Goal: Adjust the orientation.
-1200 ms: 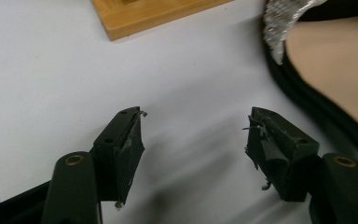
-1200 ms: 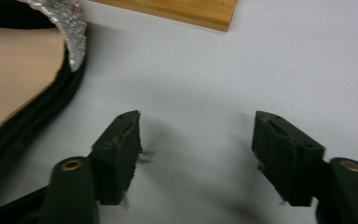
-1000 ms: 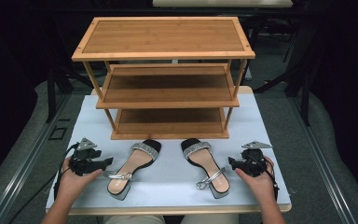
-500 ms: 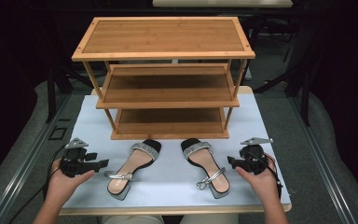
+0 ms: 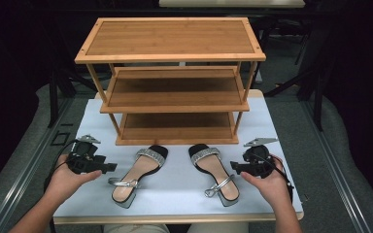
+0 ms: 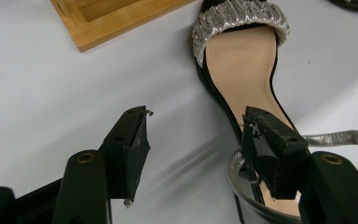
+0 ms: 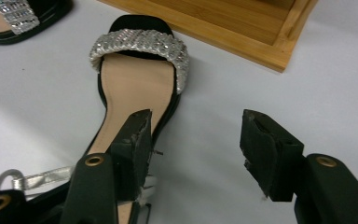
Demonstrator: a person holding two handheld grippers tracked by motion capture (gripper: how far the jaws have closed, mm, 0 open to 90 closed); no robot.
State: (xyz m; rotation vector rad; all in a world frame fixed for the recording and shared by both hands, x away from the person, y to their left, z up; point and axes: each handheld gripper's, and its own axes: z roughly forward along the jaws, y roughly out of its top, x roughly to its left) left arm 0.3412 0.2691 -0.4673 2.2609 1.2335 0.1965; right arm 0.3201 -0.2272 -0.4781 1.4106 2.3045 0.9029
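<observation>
Nothing done yet: left gripper (image 5: 108,168) & right gripper (image 5: 234,166), jaws apart and holding nothing, wait beside each sandal (image 5: 137,175), rack (image 5: 175,104) shelves bare.

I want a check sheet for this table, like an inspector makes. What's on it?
Surface: white table, flat, bare between things.
Job's things: left sandal and right sandal lying flat, toes toward the wooden rack; rack shelves bare.
Clutter: nothing seen.
Grippers: left hand-held gripper and right hand-held gripper open, nothing between the jaws, which have just been closing; each points inward at its sandal.
Cables: black cable loops from the left gripper.
Surroundings: dark room, grey floor.
</observation>
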